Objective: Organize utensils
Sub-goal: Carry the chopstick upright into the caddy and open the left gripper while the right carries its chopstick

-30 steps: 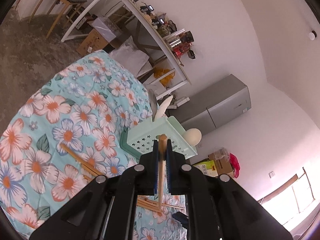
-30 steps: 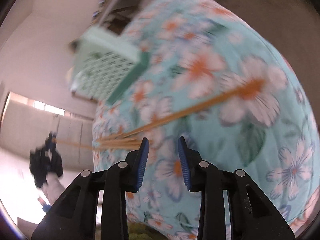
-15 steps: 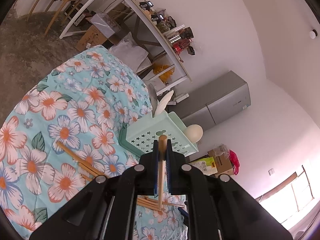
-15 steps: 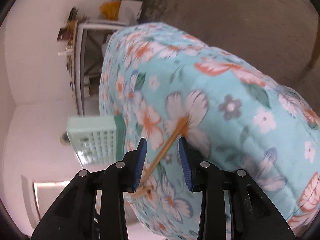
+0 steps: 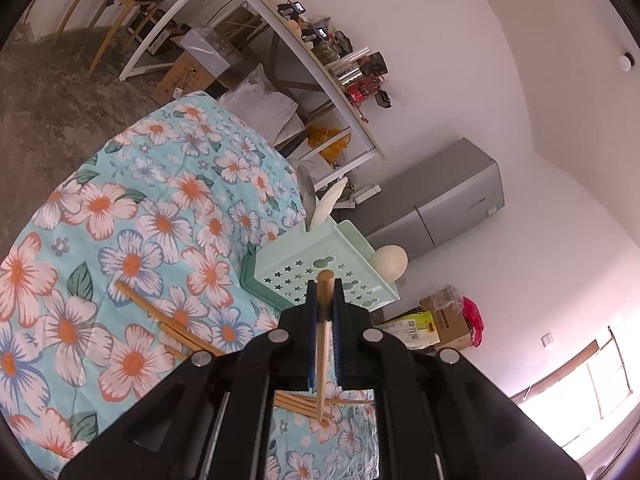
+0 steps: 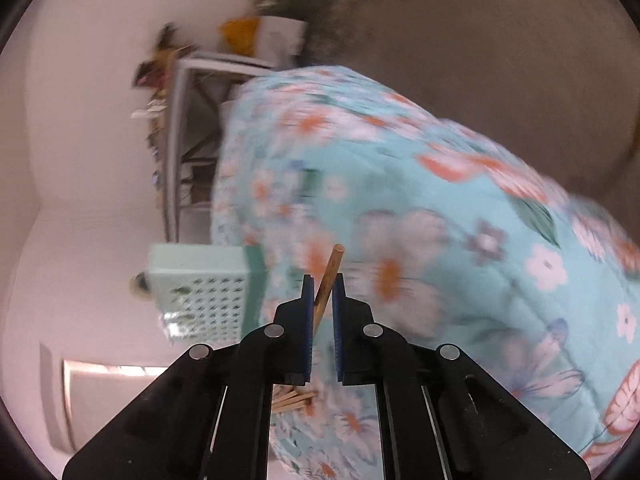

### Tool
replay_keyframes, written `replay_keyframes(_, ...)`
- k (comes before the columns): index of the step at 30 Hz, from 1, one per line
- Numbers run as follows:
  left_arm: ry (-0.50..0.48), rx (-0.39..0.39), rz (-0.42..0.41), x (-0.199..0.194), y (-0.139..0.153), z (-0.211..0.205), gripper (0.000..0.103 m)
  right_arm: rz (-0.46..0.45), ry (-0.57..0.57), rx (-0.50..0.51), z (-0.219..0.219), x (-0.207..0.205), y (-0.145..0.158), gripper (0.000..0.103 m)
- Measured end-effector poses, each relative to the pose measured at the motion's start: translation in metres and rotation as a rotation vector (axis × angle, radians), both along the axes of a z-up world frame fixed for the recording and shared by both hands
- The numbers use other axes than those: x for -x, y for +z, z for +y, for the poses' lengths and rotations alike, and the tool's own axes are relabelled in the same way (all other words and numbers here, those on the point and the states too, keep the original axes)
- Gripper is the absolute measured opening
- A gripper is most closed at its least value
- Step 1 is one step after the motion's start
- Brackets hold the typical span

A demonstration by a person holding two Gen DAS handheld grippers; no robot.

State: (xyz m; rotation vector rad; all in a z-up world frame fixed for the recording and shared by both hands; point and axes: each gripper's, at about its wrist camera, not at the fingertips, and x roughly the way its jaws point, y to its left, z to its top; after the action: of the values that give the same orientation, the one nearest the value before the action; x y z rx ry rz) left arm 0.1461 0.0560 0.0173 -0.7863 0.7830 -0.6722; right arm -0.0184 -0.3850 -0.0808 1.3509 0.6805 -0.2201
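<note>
Left wrist view: my left gripper (image 5: 325, 296) has its fingers (image 5: 311, 312) clamped on a wooden chopstick (image 5: 323, 344), which stands nearly upright between the blue pads, its blunt end poking out just past the fingertips and its lower end reaching down toward the loose chopsticks (image 5: 308, 404) lying beneath the gripper body. More chopsticks (image 5: 160, 316) lie on the flowered cloth (image 5: 132, 240) to the left of the fingers, well apart from them. Straight ahead of the fingertips sits the mint-green utensil basket (image 5: 320, 268) with star cut-outs, resting on the cloth; a white spoon (image 5: 328, 208) and a grey one (image 5: 307, 194) stick up from its far corner, and a pale round object (image 5: 390, 262) shows at its right edge.

Right wrist view is blurred. My right gripper (image 6: 322, 292) is closing its fingers (image 6: 307, 308) on a second chopstick (image 6: 327, 284), which slants between the pads with its end jutting up and to the right past the tips; I can see it touching the left pad, with a sliver of gap on the right. The basket (image 6: 200, 292) lies to the left of these fingers, and a bundle of chopsticks (image 6: 292, 398) shows beneath them.
</note>
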Motion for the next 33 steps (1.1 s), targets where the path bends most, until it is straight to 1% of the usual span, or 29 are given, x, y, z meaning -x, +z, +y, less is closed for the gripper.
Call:
replay_keyframes(1,0.0,-0.004,-0.005,0.001,0.002,-0.001,0.006,-0.016,0.017,0.054,0.002,-0.002,0.011,0.006)
replay_keyframes(3,0.001,-0.018,-0.019,0.002,0.006,-0.002,0.006,-0.054,0.061,0.209,0.011,-0.006,0.043,0.006)
replay_keyframes(6,0.003,-0.042,-0.043,0.004,0.013,-0.005,0.006,-0.123,0.136,0.511,0.038,-0.011,0.102,0.005)
replay_keyframes(8,0.004,-0.053,-0.056,0.005,0.017,-0.007,0.006,-0.155,0.164,0.643,0.054,-0.012,0.126,0.004)
replay_keyframes(10,0.002,-0.064,-0.067,0.005,0.022,-0.01,0.006,-0.184,0.173,0.714,0.064,-0.01,0.141,0.003)
replay_keyframes(11,0.001,-0.069,-0.073,0.005,0.025,-0.011,0.006,-0.197,0.172,0.734,0.066,-0.009,0.147,0.003)
replay_keyframes(14,-0.005,-0.08,-0.111,0.004,0.041,-0.015,0.006,-0.225,0.175,0.738,0.065,-0.009,0.155,0.003)
replay_keyframes(18,-0.027,-0.08,-0.198,0.001,0.077,-0.022,0.006,-0.254,0.172,0.741,0.063,-0.008,0.161,0.003)
replay_keyframes(21,-0.032,-0.088,-0.306,-0.001,0.116,-0.027,0.006,-0.264,0.168,0.748,0.063,-0.012,0.163,0.003)
replay_keyframes(23,-0.018,-0.094,-0.386,-0.003,0.142,-0.03,0.006,-0.265,0.167,0.748,0.064,-0.015,0.162,0.003)
replay_keyframes(27,0.028,-0.118,-0.506,-0.01,0.177,-0.038,0.006,-0.266,0.171,0.737,0.063,-0.017,0.161,0.003)
replay_keyframes(28,0.04,-0.131,-0.532,-0.014,0.182,-0.043,0.006,-0.266,0.172,0.732,0.062,-0.018,0.16,0.003)
replay_keyframes(30,0.053,-0.151,-0.548,-0.025,0.185,-0.053,0.006,-0.268,0.174,0.724,0.061,-0.019,0.158,0.003)
replay_keyframes(33,0.068,-0.203,-0.554,-0.044,0.179,-0.073,0.006,-0.27,0.181,0.719,0.059,-0.02,0.157,0.003)
